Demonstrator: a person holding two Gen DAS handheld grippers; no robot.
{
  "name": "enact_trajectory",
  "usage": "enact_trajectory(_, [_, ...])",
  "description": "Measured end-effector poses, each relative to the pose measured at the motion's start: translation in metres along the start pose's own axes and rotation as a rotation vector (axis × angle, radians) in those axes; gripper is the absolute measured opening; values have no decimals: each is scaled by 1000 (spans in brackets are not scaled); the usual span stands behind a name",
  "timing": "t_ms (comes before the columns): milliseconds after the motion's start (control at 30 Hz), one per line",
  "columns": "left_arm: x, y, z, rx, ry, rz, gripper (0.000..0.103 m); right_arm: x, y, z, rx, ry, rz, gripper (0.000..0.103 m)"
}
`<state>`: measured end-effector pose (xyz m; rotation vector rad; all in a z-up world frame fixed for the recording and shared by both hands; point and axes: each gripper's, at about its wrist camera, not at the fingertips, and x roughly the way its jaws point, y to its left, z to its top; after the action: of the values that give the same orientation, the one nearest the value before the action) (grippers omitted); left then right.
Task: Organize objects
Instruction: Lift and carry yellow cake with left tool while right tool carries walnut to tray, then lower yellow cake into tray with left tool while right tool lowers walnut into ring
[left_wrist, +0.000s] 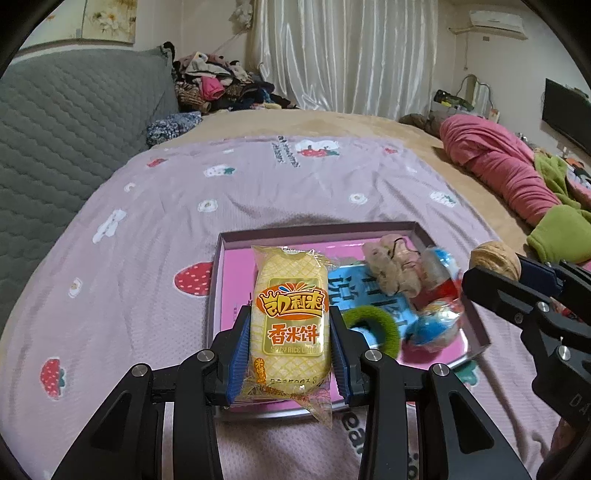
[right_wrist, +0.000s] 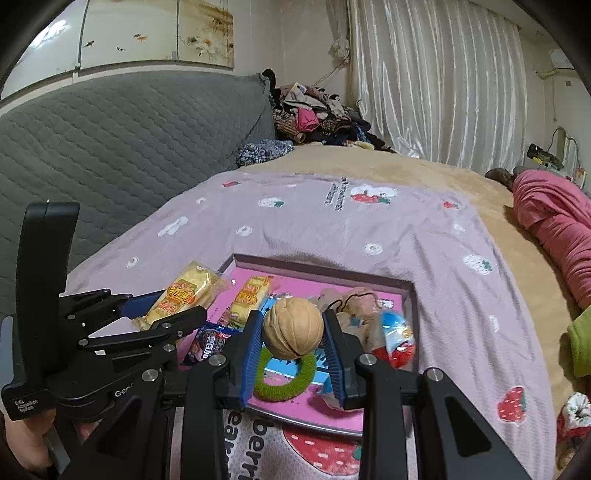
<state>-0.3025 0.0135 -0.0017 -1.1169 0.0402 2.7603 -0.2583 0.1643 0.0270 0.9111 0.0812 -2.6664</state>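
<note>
My left gripper (left_wrist: 290, 343) is shut on a yellow rice cake packet (left_wrist: 289, 325) and holds it over the left part of a pink-bottomed shallow box (left_wrist: 221, 266). My right gripper (right_wrist: 291, 347) is shut on a walnut (right_wrist: 293, 328) above the same box (right_wrist: 410, 295); the walnut also shows in the left wrist view (left_wrist: 495, 258). Inside the box lie a green hair tie (right_wrist: 284, 380), a second rice cake packet (right_wrist: 251, 295), a dark snack packet (right_wrist: 208, 341), a beige fabric piece (right_wrist: 351, 299) and a red, white and blue wrapped egg (right_wrist: 397, 339).
The box sits on a mauve strawberry-print sheet (left_wrist: 258, 192) over a tan bed. A grey quilted headboard (left_wrist: 66, 129) is to the left, a clothes pile (left_wrist: 218, 85) behind, pink (left_wrist: 495, 162) and green (left_wrist: 557, 229) clothes to the right.
</note>
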Motion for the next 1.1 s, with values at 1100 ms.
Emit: enact_trajectory(1100, [70,14,-26,-14,18,3,40,89,7,-39,-28,53,1,33])
